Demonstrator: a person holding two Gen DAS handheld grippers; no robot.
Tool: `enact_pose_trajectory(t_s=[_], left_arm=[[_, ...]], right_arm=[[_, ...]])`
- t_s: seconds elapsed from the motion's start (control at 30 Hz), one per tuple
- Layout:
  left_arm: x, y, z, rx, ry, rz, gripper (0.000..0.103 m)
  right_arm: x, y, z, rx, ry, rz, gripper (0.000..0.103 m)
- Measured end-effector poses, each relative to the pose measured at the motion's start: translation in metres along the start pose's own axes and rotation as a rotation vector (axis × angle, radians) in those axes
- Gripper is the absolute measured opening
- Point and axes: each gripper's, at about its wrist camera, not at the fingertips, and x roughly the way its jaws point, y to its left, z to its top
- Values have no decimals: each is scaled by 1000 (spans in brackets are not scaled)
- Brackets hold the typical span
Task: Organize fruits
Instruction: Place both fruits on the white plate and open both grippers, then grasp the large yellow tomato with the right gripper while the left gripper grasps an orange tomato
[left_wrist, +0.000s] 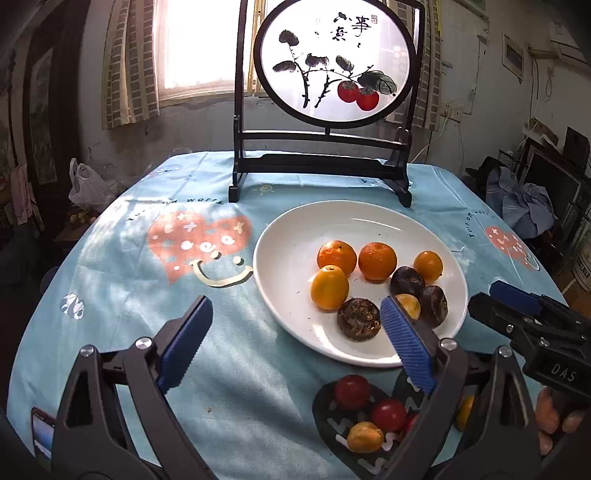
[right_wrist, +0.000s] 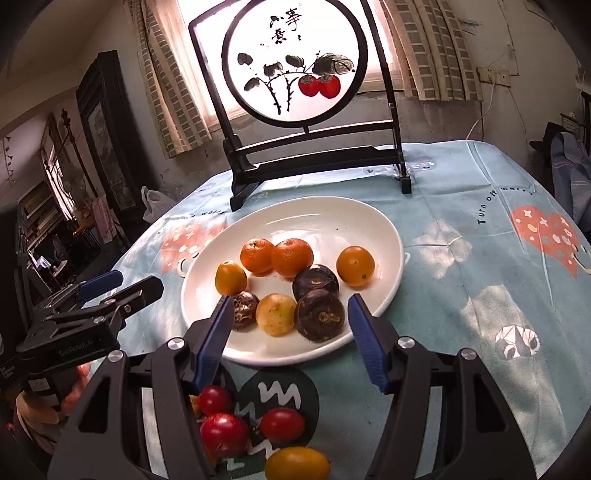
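Note:
A white plate (left_wrist: 295, 258) (right_wrist: 332, 221) holds two oranges (left_wrist: 337, 256) (right_wrist: 291, 256), yellow fruits (left_wrist: 329, 287) (right_wrist: 355, 266) and dark brown round fruits (left_wrist: 359, 318) (right_wrist: 320, 314). Red cherry tomatoes (left_wrist: 351, 391) (right_wrist: 224, 429) and small yellow fruits (left_wrist: 365, 437) (right_wrist: 297, 463) lie on the tablecloth in front of the plate. My left gripper (left_wrist: 295, 339) is open and empty, over the plate's near left rim. My right gripper (right_wrist: 286, 332) is open and empty, over the plate's near edge; it also shows at the right of the left wrist view (left_wrist: 517, 310).
A dark wooden stand with a round persimmon painting (left_wrist: 334, 62) (right_wrist: 295, 62) stands behind the plate. The table has a blue cloth with pink hearts (left_wrist: 195, 240) (right_wrist: 546, 236). A phone (left_wrist: 42, 430) lies at the near left edge.

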Motion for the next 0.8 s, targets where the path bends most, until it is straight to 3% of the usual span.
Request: enact_pose_trajectory(t_s=[0.2,0.4,0.8], left_arm=[[-13,-7,-14,61,7,60,95],[-21,-11,-27,89,15,59,95],[-26,-12,-35,101,26,68,95]], right_arm=[[-17,7,-24,-24,49,22,64],[-25,12,-43,-43,108,36,64],[-26,30,-74,-190,189,-69,64]])
